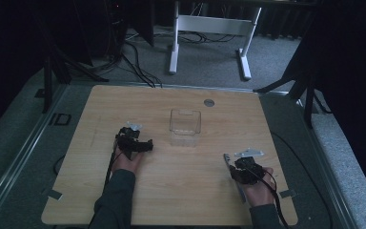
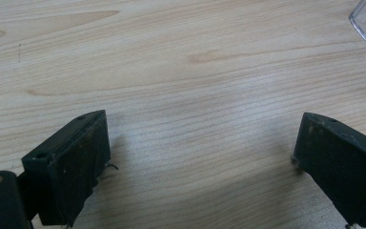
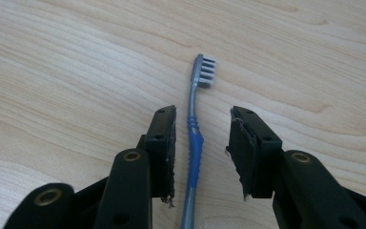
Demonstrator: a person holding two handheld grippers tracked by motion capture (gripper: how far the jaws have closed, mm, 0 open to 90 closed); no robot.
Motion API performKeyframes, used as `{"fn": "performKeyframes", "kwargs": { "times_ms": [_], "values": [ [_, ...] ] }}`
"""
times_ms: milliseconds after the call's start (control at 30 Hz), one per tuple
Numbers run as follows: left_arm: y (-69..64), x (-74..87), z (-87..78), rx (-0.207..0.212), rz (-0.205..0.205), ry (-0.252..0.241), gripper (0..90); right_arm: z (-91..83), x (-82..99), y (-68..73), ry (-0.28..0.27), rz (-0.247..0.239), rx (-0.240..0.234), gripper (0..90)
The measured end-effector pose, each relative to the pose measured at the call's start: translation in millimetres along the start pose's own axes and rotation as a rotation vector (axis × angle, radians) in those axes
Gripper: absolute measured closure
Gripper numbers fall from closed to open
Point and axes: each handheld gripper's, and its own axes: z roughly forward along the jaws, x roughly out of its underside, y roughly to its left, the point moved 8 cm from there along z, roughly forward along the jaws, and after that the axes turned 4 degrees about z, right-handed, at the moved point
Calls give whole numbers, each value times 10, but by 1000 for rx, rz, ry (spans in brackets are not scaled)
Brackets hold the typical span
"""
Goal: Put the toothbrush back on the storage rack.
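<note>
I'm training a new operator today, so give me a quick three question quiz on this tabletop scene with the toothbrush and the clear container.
1. True or false: the right gripper is already clamped on the toothbrush.
2. Multiple choice: the clear plastic container sits (A) at the near edge of the wooden table, (B) toward the far middle of the table, (C) on the floor.
3. What lies between the jaws of the left gripper?

Key
1. False: the jaws straddle the blue and grey handle with a gap on each side.
2. B.
3. Nothing but bare table; the jaws stand wide open, with a corner of the container off to one side.
</note>
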Motion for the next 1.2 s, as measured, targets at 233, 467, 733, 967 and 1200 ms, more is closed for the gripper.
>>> {"fn": "performKeyframes", "kwargs": {
  "times_ms": [233, 467, 733, 967, 1200],
  "values": [
    [0, 0, 0, 0, 0, 0, 49, 19, 8, 11, 17, 7, -35, 635],
    [0, 0, 0, 0, 0, 0, 50, 55, 36, 29, 53, -1, -38, 649],
    [-3, 0, 0, 2, 1, -1, 50, 66, 41, 16, 99, 12, -60, 672],
    [-3, 0, 0, 2, 1, -1, 50, 79, 16, -23, 154, 24, -81, 703],
    [-3, 0, 0, 2, 1, -1, 50, 84, 16, -20, 192, 10, -90, 737]
  ]
}}
